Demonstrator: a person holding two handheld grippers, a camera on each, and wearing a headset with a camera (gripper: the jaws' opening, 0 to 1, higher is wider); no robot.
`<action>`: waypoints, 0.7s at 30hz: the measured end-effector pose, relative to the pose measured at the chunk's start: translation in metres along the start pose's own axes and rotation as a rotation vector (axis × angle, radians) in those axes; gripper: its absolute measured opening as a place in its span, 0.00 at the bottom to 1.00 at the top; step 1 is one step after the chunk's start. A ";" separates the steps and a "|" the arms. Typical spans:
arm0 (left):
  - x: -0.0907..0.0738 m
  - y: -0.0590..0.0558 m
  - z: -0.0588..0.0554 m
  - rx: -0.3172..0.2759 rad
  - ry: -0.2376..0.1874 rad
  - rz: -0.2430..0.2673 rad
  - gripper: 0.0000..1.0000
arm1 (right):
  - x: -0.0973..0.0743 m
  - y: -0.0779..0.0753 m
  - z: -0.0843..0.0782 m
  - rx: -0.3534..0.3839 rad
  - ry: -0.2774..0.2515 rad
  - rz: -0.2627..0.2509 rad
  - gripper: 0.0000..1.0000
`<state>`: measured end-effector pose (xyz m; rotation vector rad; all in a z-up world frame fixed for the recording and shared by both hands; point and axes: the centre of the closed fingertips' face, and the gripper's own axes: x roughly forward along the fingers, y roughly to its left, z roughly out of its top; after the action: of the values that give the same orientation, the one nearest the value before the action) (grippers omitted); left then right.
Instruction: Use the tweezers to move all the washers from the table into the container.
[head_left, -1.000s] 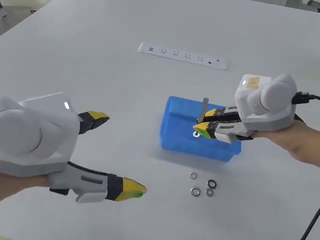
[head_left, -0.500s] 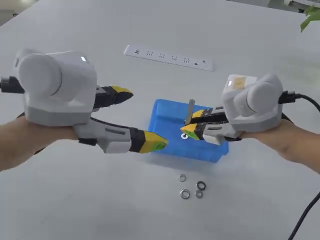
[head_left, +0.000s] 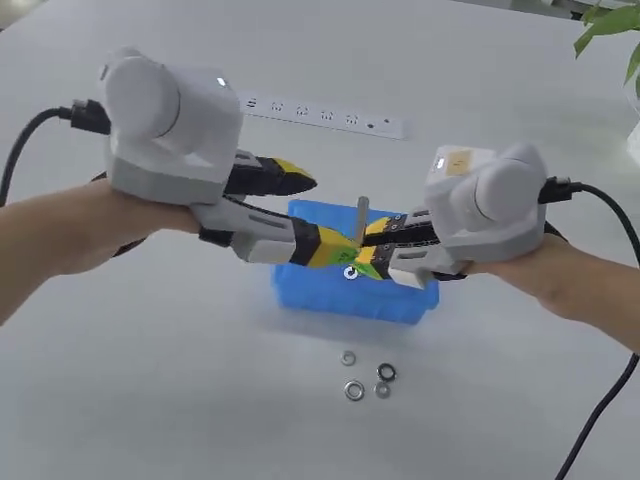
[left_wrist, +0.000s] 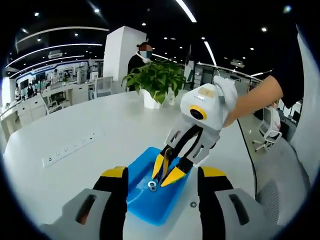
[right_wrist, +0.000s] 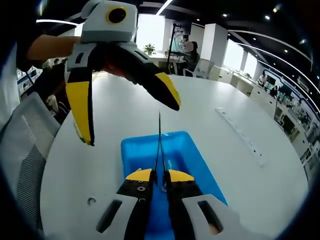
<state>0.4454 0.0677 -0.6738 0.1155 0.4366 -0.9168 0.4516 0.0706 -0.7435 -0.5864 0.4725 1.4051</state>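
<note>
My left gripper (head_left: 330, 222), jaws spread, has swung in over the blue container (head_left: 340, 300) beside my right gripper (head_left: 378, 250), which clamps the tweezers (head_left: 360, 214) above one washer (head_left: 350, 272), so four washers (head_left: 365, 375) still wait on the tabletop (head_left: 150, 380).

- Five washers: four loose washers (head_left: 354, 390) close together on the table (head_left: 150, 380), and one washer (head_left: 350, 272) at the tip of the tweezers (head_left: 360, 215).
- One pair of tweezers.
- One blue container (head_left: 340, 305).
- Two grippers: the left gripper (head_left: 330, 222) and the right gripper (head_left: 378, 247).
- One power strip (head_left: 320, 113).
- One potted plant (left_wrist: 155, 80).
</note>
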 end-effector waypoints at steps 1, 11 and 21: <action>0.002 -0.001 0.001 0.014 0.007 -0.010 0.57 | 0.000 0.000 0.000 0.001 -0.002 0.002 0.11; 0.014 -0.004 0.012 0.124 0.026 -0.086 0.29 | -0.001 0.005 0.002 -0.003 -0.003 0.008 0.11; 0.019 -0.010 0.007 0.126 0.038 -0.137 0.09 | 0.000 0.009 0.006 -0.012 -0.020 0.026 0.10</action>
<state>0.4494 0.0457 -0.6748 0.2204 0.4255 -1.0789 0.4423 0.0749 -0.7402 -0.5768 0.4573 1.4378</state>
